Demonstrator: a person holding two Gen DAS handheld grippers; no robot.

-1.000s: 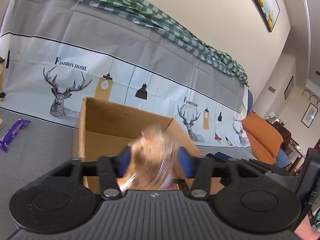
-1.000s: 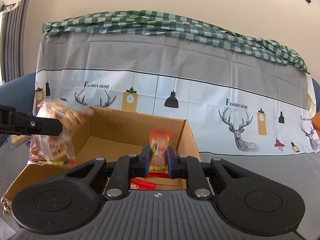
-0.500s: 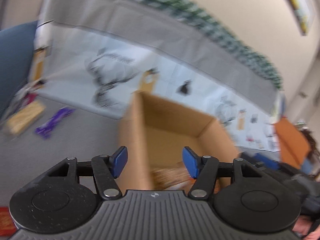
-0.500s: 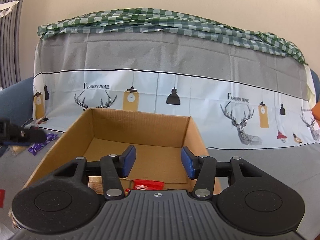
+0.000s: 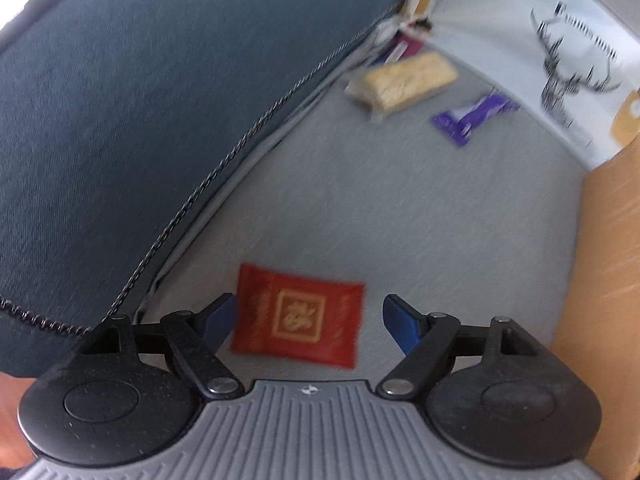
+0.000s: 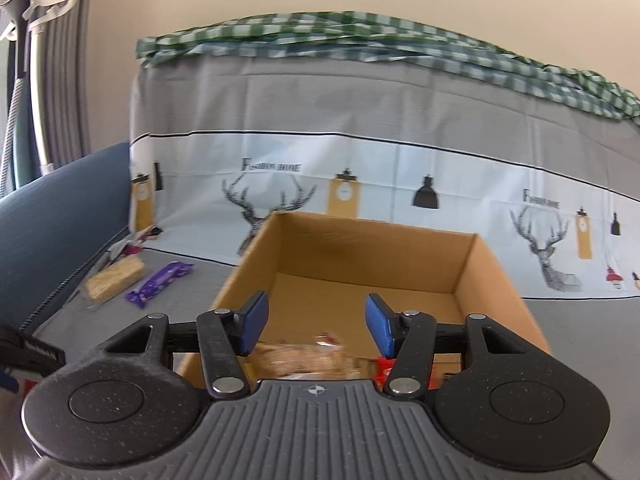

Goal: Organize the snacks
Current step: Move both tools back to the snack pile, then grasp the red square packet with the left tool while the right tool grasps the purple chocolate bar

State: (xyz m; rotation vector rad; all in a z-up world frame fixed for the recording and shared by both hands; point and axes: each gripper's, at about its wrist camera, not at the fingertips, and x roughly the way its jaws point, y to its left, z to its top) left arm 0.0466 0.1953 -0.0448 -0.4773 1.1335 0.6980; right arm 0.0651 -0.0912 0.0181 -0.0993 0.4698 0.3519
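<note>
Two grippers, one target: the cardboard box [image 6: 372, 264] lies ahead of the right gripper [image 6: 317, 322], whose empty jaws are opening. Nearer the left gripper [image 5: 309, 322], a red packet [image 5: 298, 316] lies flat between and just beyond its opening fingers [image 5: 400, 322], untouched, long axis running across the gap.

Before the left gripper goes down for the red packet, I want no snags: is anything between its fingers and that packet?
Nothing visible. The red packet lies flat on the grey cushion, framed by the left gripper, whose fingers are opening. The cardboard box stands off to the side.
</note>
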